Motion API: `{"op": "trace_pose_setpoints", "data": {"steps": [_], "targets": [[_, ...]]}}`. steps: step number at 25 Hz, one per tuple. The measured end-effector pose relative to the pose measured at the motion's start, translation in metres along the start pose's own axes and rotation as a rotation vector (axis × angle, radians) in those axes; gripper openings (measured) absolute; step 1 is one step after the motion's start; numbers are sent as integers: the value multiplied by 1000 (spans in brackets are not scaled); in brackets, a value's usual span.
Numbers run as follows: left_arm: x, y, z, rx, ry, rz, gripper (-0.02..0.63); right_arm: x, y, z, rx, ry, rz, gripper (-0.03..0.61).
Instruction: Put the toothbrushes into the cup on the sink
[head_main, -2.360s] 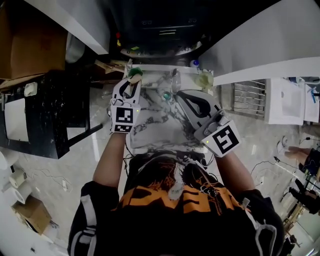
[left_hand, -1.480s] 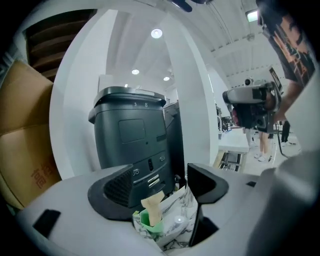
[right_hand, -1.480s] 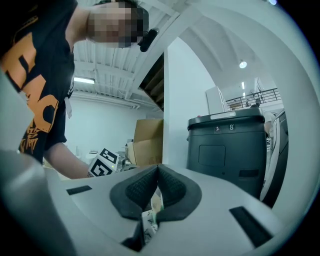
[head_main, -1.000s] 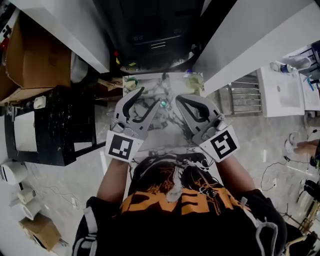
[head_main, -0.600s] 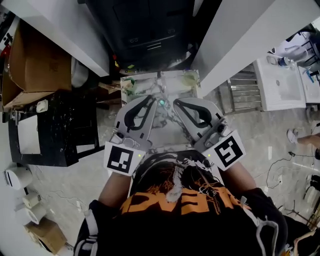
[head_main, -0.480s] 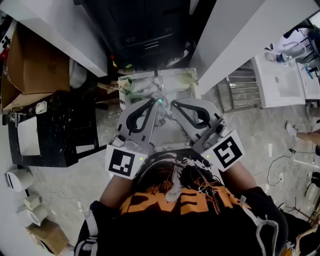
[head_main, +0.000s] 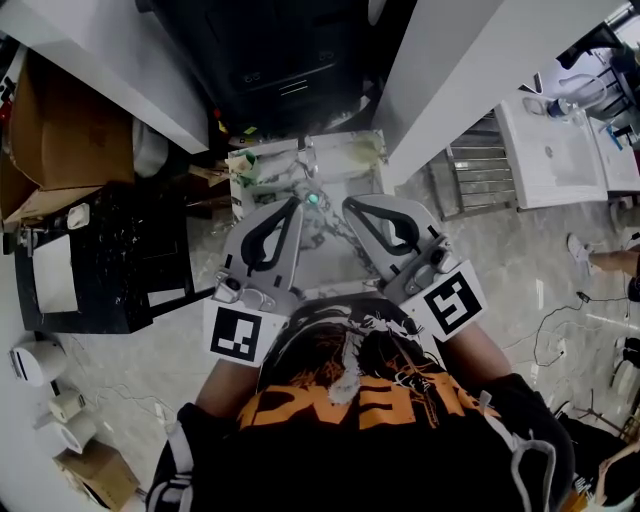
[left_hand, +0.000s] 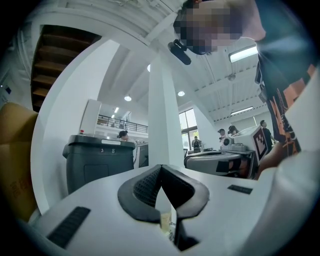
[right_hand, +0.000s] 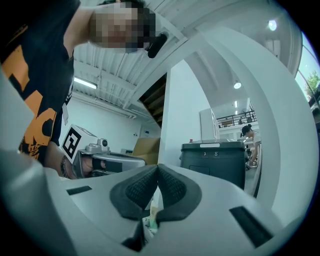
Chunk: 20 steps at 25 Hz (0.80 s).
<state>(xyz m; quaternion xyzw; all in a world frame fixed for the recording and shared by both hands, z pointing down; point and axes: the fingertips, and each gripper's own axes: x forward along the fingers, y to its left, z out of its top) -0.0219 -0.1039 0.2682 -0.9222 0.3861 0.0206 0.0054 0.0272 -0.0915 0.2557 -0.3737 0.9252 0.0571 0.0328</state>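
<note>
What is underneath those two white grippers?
The marble sink, with a small teal thing showing between the left gripper and the right gripper. Their bodies cover much of it, so anything else lying there cannot be seen.

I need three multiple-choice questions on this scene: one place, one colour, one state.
1. The cardboard box stands on which side of the sink? A the person's left; B the person's right; C inside it.
2. The print on the shirt is: A blue; B orange; C green.
3. The right gripper has its jaws: A wide apart; B together; C half apart.
1 A: it lies at the head view's left. 2 B: orange letters on black. 3 B: they meet in its own view.
</note>
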Motion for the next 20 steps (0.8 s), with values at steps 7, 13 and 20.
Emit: {"op": "trace_pose_setpoints", "data": {"steps": [7, 13, 20], "targets": [[8, -18, 6, 17, -21, -67, 25, -4, -8, -2, -4, 6, -14, 14], [11, -31, 5, 46, -6, -104, 26, -10, -11, -1, -7, 1, -23, 14], [15, -29, 3, 48, 3, -103, 26, -10, -16, -2, -14, 7, -29, 14]]}}
